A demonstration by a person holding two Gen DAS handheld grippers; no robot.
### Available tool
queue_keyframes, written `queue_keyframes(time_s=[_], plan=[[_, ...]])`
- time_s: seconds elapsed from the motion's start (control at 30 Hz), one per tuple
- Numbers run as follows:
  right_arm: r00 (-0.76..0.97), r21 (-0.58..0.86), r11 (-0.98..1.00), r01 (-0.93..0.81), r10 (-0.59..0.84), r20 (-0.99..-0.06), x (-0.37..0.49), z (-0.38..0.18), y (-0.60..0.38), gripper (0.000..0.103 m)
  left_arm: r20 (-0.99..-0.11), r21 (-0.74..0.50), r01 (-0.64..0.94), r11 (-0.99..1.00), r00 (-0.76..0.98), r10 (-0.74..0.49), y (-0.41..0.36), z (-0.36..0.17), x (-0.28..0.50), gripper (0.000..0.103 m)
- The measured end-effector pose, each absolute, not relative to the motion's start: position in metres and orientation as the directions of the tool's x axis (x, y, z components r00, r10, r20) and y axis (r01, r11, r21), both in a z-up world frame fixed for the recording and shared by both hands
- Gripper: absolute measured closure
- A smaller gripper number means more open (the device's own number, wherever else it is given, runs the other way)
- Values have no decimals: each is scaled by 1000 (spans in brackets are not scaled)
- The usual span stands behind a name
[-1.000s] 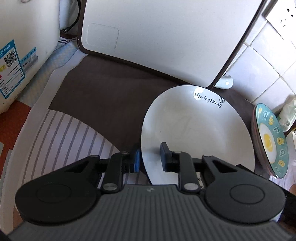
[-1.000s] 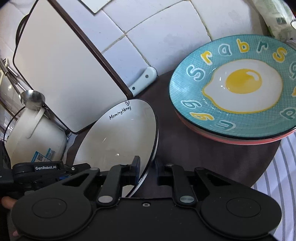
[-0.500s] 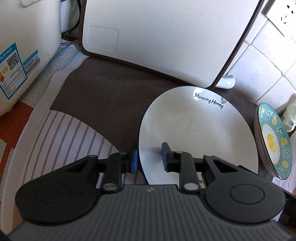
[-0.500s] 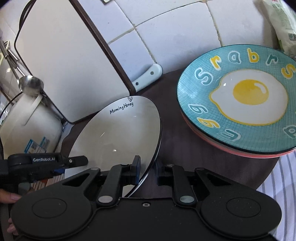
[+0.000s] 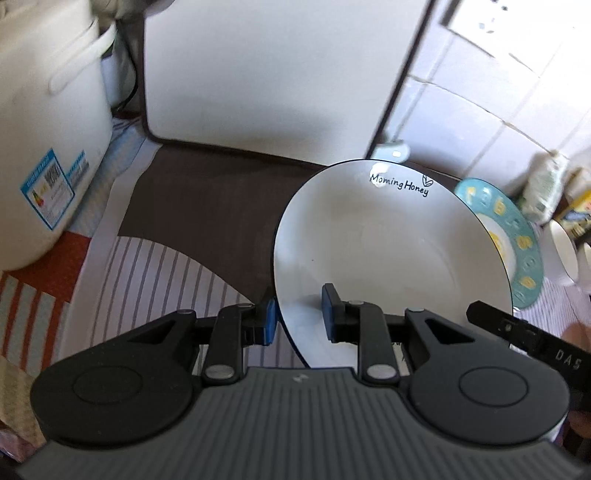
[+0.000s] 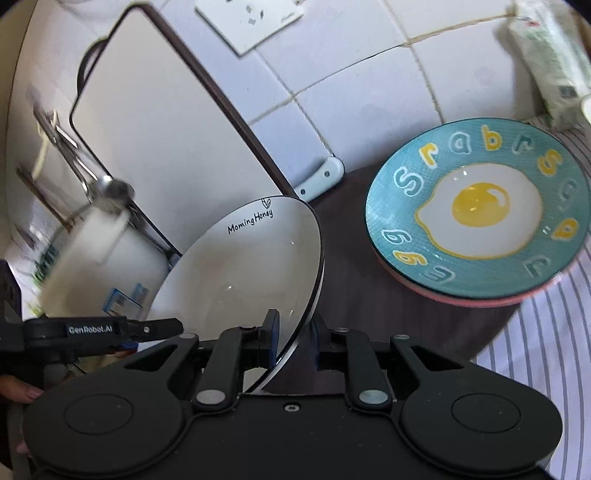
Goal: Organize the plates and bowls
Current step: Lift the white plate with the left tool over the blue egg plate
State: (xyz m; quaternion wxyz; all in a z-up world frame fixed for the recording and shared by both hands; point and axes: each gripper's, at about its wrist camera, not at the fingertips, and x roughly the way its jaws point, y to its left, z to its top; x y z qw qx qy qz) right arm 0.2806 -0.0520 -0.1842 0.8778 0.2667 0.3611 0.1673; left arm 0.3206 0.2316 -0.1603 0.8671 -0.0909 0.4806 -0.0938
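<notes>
A round white plate (image 5: 391, 254) with a thin dark rim and the black words "Morning Honey" is held tilted above the worktop (image 5: 207, 206), its glossy glazed face turned up. The left gripper (image 5: 299, 314) is closed on the plate's near edge – one blue-padded finger lies under the rim and the other on the smooth inner face. The right gripper (image 6: 291, 330) is seen to clamp the same plate (image 6: 243, 266) at another part of the rim, with one finger on each side of the thin edge.

Beside the white plate, a teal plate (image 6: 476, 210) with a fine grid texture, raised letters and a painted fried egg is stacked on a pink plate (image 6: 461, 299); both rest flat on a dark brown round mat (image 6: 362, 295), which lies on a striped cloth (image 5: 155, 280).

Behind the white plate a large flat white board (image 5: 273, 74) with a dark brown border and rounded corners is leaned against the tiled wall (image 6: 388, 85).

In the left wrist view the teal plate (image 5: 517, 243) is mostly hidden by the white plate, and a white plastic rice cooker (image 5: 48, 140) with a blue label is shown to the left of the board. Only in the right wrist view the egg picture is seen whole – also a pale knife handle (image 6: 321, 177) behind the board, a wall socket (image 6: 251, 18) above it, and a metal ladle (image 6: 107, 188), blurred.
</notes>
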Motion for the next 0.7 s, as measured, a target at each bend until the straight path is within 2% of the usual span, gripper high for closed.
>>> queue_keyframes(time_s=[0.7], plan=[[784, 563, 822, -82, 402, -473, 211, -111, -114, 80, -751, -295, 239, 925, 541, -379, 166, -87, 292, 80]])
